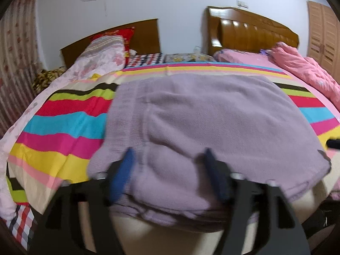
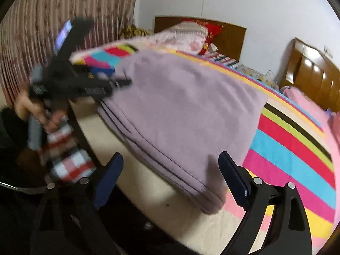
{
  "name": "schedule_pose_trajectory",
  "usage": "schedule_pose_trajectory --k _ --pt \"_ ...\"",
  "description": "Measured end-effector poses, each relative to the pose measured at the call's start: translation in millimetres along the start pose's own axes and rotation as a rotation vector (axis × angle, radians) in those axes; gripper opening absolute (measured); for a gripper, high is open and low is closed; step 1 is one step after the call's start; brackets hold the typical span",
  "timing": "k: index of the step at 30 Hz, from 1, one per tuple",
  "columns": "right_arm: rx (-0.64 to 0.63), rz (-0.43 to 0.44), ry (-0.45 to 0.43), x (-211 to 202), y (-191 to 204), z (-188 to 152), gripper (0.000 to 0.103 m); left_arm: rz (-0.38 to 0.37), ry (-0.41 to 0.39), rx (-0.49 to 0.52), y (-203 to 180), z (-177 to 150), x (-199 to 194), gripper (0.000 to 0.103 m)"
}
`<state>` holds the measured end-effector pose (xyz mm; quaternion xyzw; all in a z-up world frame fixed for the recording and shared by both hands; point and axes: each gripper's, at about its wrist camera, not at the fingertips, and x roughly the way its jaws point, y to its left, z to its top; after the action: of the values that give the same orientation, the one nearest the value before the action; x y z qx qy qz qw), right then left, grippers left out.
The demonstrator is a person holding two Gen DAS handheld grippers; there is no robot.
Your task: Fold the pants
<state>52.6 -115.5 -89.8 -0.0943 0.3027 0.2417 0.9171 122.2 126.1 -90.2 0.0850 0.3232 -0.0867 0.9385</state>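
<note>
A: Two grippers, both wide apart. Left gripper (image 1: 169, 161): jaws spread, blue pads straddling the near-left hem of the folded purple pants (image 1: 204, 114), and I see no pad pressing the knit. Right gripper (image 2: 172, 170): jaws equally wide, the near-right corner of the stack sits between them, untouched as far as I can judge; that view is smeared by motion, so contact on the far pad is not certain.

B: Location of the pants?

A: On the bed, lying on the striped sheet (image 1: 63, 123), at its near edge, roughly centred between the floral quilt (image 1: 95, 59) and the pink comforter (image 1: 308, 70). Several layers show at the near edge in the right wrist view, so I read the fold as made and the cloth as released.

B: Orientation?

A: Now a broad rectangle. Long axis runs side to side across the bed, parallel to the near edge and the stripes. The ribbed band, probably the waistband, lies along the left side, running toward the headboard (image 1: 255, 29). The stacked folds face the person.

B: How to finish this step cleanly?

A: Judgement only: back both grippers straight out toward the person, keeping jaws wide so no pad snags the knit and drags the top layer. Draw away evenly; the near-right corner overhangs slightly and would be the first to slip. If layers look stepped afterward, square them with a flat press, not a pinch.
</note>
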Motion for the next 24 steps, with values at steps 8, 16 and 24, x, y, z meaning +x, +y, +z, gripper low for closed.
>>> schedule_pose_trajectory --k 8,16,24 --pt "0.138 -0.038 -0.125 -15 -34 36 0.089 0.035 -0.002 -0.096 -1 5 -7 0.090" --pt "0.194 0.128 0.057 42 -45 58 0.089 0.015 -0.085 -0.064 -1 40 -36 0.101" --pt "-0.042 0.147 0.124 45 2 34 0.093 0.075 0.029 -0.007 -1 3 -1 0.101"
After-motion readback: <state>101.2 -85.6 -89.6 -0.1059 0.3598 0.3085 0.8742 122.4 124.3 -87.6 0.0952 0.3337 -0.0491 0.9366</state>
